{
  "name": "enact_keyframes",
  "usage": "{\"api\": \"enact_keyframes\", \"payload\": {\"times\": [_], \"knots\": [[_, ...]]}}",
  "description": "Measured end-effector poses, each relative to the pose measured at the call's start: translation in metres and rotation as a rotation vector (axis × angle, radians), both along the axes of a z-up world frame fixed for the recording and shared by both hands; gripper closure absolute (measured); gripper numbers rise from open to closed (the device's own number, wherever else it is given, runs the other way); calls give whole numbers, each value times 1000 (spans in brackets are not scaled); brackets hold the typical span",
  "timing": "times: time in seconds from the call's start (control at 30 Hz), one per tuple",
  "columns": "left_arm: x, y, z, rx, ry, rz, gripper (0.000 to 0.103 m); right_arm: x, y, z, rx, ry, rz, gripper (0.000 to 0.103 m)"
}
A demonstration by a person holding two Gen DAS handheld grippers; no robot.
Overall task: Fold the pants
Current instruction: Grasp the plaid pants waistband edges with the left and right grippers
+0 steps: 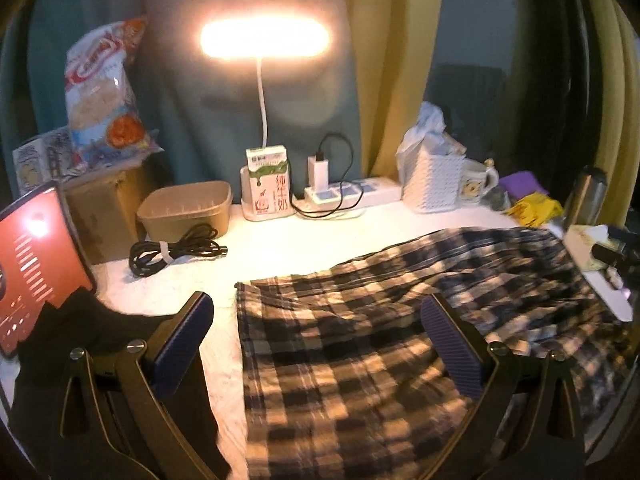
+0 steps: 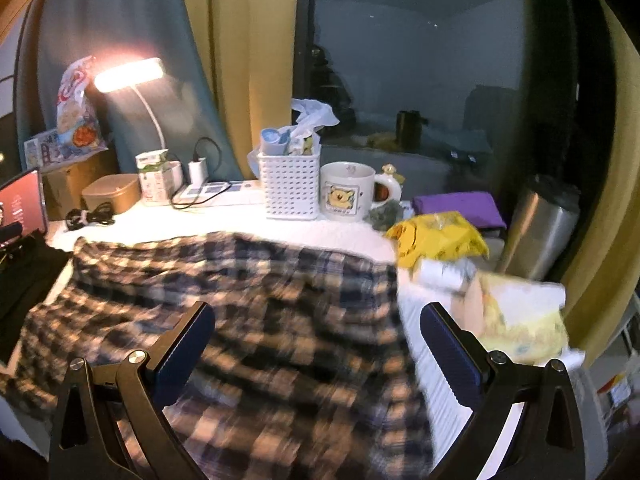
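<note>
The left gripper (image 1: 318, 344) stands with its jaws spread wide, the two blue ribbed pads (image 1: 186, 344) far apart and nothing between them; the fingers reach forward and slightly down, tilted inward at the tips. The right gripper (image 2: 318, 350) takes the same pose, jaws fully parted, its dark pads (image 2: 450, 354) facing each other across a broad gap and gripping nothing. Neither view shows the hands or sleeves that carry them

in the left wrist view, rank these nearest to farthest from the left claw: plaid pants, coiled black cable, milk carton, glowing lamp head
1. Plaid pants, under the open left claw.
2. Coiled black cable, ahead-left.
3. Milk carton, at the back.
4. Glowing lamp head, above the carton.
</note>
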State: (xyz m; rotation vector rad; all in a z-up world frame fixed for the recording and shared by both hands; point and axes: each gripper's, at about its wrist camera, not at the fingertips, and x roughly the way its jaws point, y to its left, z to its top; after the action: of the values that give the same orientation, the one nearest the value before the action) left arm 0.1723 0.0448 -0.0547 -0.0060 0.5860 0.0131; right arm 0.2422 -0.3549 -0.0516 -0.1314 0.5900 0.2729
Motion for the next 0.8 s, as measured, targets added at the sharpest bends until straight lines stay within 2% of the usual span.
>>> {"api": "enact_keyframes", "payload": {"times": [0.13, 0.27, 0.33, 0.4, 0.5, 0.53, 0.57, 0.6, 0.67, 0.77, 0.8], "knots": [[38, 17, -14, -22, 74, 11, 6, 40, -5, 3, -22, 1, 19, 0], [72, 33, -32, -35, 143, 44, 7, 79, -9, 1, -41, 21, 30, 0], [90, 41, -47, -36, 203, 49, 7, 101, -8, -5, -55, 54, 36, 7], [103, 48, -60, -44, 258, 45, 7, 120, -9, -12, -59, 93, 43, 8], [114, 53, -74, -52, 295, 26, 7, 145, -9, -28, -74, 156, 57, 8], [117, 54, -78, -57, 306, 21, 9, 150, -8, -33, -82, 169, 59, 8], [121, 54, -82, -65, 321, 12, 17, 159, -8, -41, -92, 199, 64, 8], [125, 53, -87, -80, 345, -2, 24, 164, -6, -47, -95, 220, 67, 12], [130, 51, -93, -75, 353, -14, 26, 175, -4, -64, -92, 284, 76, 20], [131, 41, -92, -29, 342, -39, 39, 181, 3, -82, -98, 343, 95, 39], [131, 38, -91, -14, 337, -42, 48, 181, 5, -85, -101, 348, 102, 52]]}}
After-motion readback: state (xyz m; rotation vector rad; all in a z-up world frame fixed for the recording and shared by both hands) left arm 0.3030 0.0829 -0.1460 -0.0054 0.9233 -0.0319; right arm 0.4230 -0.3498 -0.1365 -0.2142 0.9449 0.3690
